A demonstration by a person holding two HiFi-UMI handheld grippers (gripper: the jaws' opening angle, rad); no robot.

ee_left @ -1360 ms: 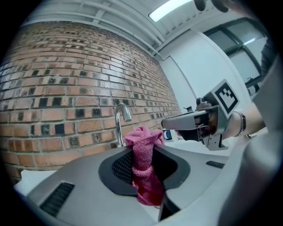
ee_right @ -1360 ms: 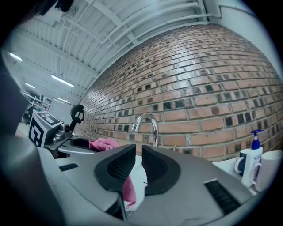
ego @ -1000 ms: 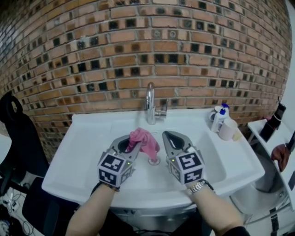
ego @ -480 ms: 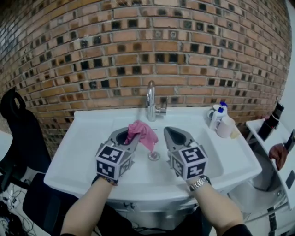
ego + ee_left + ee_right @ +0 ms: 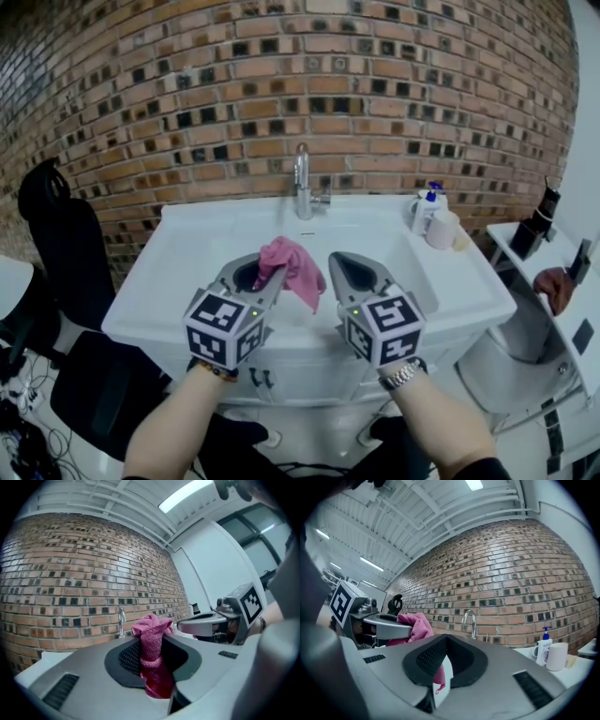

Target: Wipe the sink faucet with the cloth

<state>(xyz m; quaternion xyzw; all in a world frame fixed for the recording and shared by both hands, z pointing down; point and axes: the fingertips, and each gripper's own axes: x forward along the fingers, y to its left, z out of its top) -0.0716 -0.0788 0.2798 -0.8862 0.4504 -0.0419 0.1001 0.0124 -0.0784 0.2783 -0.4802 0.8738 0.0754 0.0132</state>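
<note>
Head view: both grippers have drawn back from over the sink [image 5: 150, 300] to its front edge. Fingers of the left gripper [image 5: 267, 277] pinch the pink cloth [image 5: 293, 265], well short of the faucet [image 5: 302, 187]; the right gripper [image 5: 344, 269] fingers are closed, empty.

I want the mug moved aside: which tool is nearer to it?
Right. The right tool is left of the mug and nearer the person; the left tool, gripping the cloth, is farther left still.
</note>
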